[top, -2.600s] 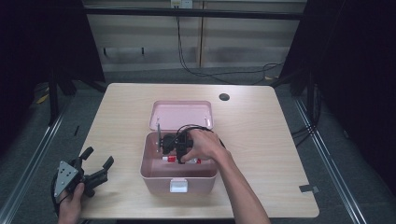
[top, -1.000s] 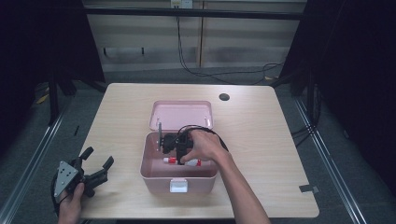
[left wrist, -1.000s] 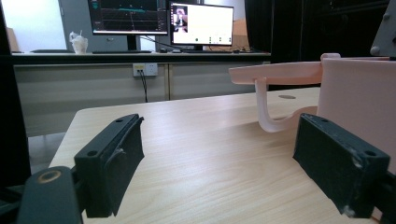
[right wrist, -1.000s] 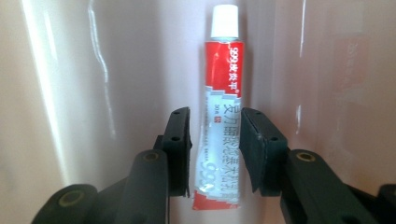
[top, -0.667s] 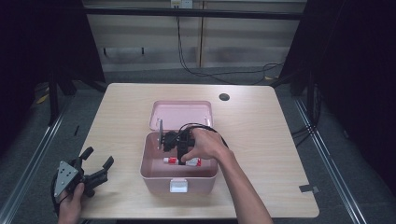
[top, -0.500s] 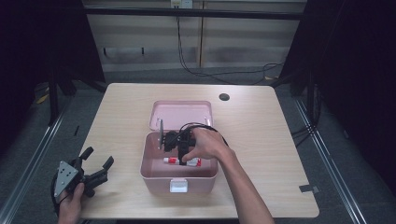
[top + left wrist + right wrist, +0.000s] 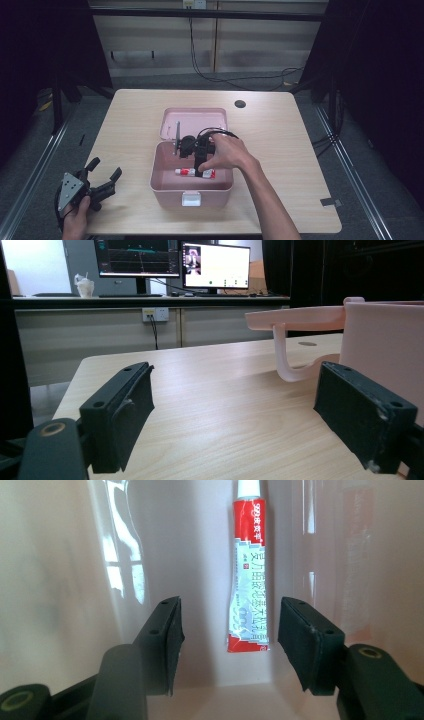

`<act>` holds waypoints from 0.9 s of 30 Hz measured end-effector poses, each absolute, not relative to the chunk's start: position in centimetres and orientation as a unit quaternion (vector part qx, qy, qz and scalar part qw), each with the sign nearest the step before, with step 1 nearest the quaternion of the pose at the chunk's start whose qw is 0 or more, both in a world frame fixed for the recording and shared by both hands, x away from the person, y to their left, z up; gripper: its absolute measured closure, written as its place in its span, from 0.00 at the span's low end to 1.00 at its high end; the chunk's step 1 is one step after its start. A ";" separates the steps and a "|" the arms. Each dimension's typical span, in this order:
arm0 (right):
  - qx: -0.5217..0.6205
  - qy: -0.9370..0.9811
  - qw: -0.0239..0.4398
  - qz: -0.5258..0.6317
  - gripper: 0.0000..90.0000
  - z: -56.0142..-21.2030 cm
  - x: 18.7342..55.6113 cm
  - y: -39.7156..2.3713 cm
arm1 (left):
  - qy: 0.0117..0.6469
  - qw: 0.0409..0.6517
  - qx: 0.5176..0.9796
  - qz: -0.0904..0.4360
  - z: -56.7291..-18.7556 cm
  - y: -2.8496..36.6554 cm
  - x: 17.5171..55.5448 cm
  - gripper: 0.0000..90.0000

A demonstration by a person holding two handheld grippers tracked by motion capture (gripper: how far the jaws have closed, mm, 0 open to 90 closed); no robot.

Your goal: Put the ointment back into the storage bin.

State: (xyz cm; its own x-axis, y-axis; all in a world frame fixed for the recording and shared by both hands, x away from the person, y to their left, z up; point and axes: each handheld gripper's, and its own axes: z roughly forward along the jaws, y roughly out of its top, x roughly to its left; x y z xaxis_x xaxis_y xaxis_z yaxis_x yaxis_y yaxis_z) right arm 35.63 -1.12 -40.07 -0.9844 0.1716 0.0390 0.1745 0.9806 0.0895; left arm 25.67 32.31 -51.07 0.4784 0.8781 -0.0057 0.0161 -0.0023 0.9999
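R gripper (image 7: 227, 630) jaws just spread, lifting off tube (image 7: 248, 570); tube lies free between them in pink box (image 7: 165, 187). Drop-off looks done.

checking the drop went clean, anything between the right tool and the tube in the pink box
Nothing visible. The tube lies flat on the floor of the pink box, in the gap between the right tool jaws, which have just been opening and do not touch it.

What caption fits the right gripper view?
Open claw above a red-and-white tube lying in the pink box.
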 end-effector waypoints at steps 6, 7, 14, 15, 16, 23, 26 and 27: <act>-0.099 -0.993 0.024 -0.053 0.45 -39.3 35.5 -1.4 | 0.366 0.604 0.612 0.357 -51.1 32.3 25.7 0.17; -0.100 -0.993 0.025 -0.053 0.44 -39.1 35.5 -1.4 | 0.366 0.604 0.612 0.357 -51.1 32.3 25.7 0.17; -0.110 -0.991 0.023 -0.068 0.42 -37.8 35.3 -2.4 | 0.366 0.604 0.612 0.357 -51.1 32.3 25.7 0.17; -0.112 -0.990 0.023 -0.077 0.42 -37.5 35.2 -2.5 | 0.365 0.604 0.612 0.357 -51.1 32.3 25.7 0.17; -0.115 -0.990 0.024 -0.080 0.42 -37.2 35.1 -2.6 | 0.366 0.604 0.612 0.357 -51.1 32.3 25.7 0.17; -0.131 -0.987 0.007 -0.094 0.39 -35.3 34.3 -4.1 | 0.366 0.604 0.612 0.357 -51.1 32.3 25.7 0.17; -0.134 -0.985 0.000 -0.105 0.36 -34.2 34.0 -5.0 | 0.366 0.604 0.612 0.357 -51.1 32.3 25.7 0.17; -0.137 -0.984 -0.005 -0.110 0.36 -33.8 33.8 -5.3 | 0.366 0.604 0.612 0.357 -51.1 32.3 25.7 0.17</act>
State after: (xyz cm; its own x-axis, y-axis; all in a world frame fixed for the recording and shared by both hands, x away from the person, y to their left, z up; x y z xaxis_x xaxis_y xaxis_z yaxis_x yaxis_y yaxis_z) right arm 33.84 -5.29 -33.81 -0.9622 0.2716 0.0213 0.2696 0.9379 0.2183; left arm 25.66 32.31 -51.07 0.4782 0.8783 -0.0053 0.0162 -0.0027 0.9999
